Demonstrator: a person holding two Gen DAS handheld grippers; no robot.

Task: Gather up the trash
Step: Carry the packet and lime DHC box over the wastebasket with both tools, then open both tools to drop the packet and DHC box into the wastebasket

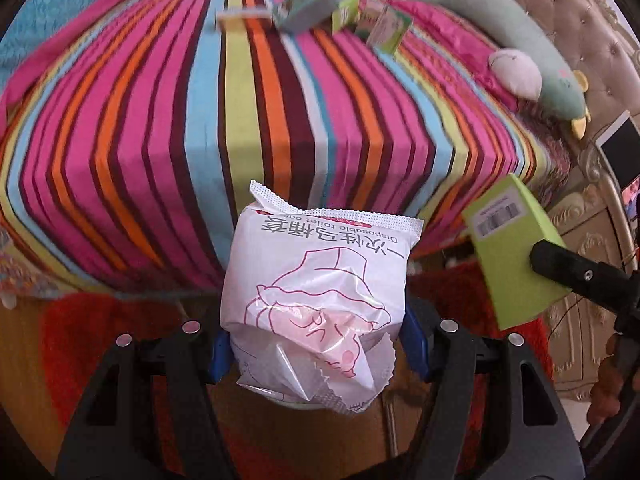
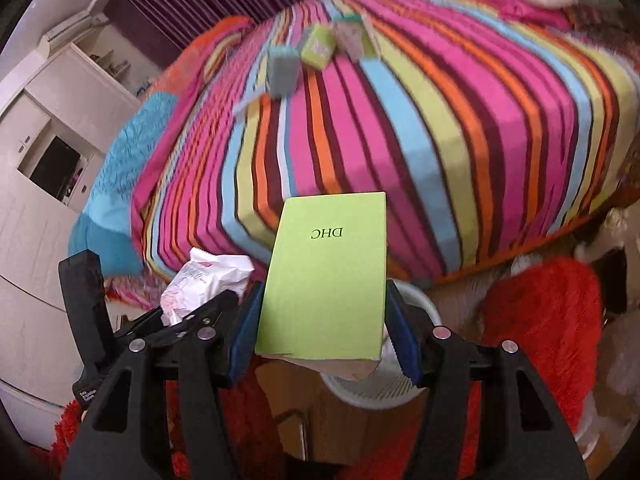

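My left gripper is shut on a white plastic packet printed with pink lines and grey text, held in front of the bed's edge. My right gripper is shut on a lime green DHC box. In the left wrist view the box and the right gripper show at the right; in the right wrist view the packet shows at the left. A white mesh bin sits just below the green box. Several small boxes lie far back on the striped bed.
A mint plush toy lies by the tufted headboard. A red shaggy rug covers the wooden floor by the bed. White cabinets stand at the left. A blue blanket hangs at the bed's far side.
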